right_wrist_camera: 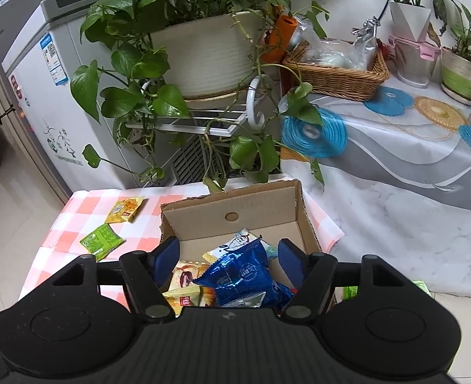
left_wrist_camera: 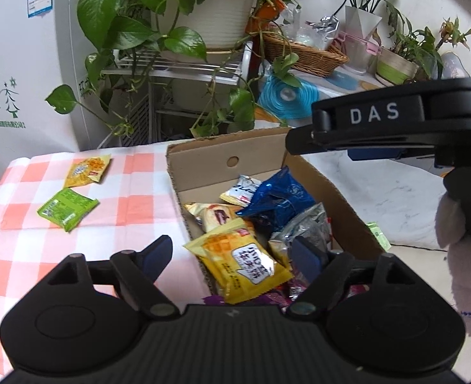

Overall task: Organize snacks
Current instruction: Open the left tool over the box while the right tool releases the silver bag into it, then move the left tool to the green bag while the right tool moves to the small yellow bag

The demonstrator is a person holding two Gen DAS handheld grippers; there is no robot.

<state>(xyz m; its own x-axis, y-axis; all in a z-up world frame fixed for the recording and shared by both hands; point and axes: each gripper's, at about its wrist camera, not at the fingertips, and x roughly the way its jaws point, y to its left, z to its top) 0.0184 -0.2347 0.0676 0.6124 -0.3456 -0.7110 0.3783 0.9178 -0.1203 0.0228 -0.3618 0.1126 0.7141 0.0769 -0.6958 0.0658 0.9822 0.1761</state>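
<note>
While both my left gripper [left_wrist_camera: 232,256] and right gripper [right_wrist_camera: 227,260] gape empty, snack packets fill the cardboard box [left_wrist_camera: 222,150].

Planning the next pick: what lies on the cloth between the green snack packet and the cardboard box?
Nothing. In the left wrist view, only bare checked tablecloth separates the green packet from the cardboard box. The yellow packet lies behind the green one, not between.

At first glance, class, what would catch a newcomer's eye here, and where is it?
A cardboard box heaped with snack packets sits on the pink checked cloth, a shiny blue packet on top. Left of it lie a yellow packet and a green packet. Behind trails a leafy potted plant.
</note>
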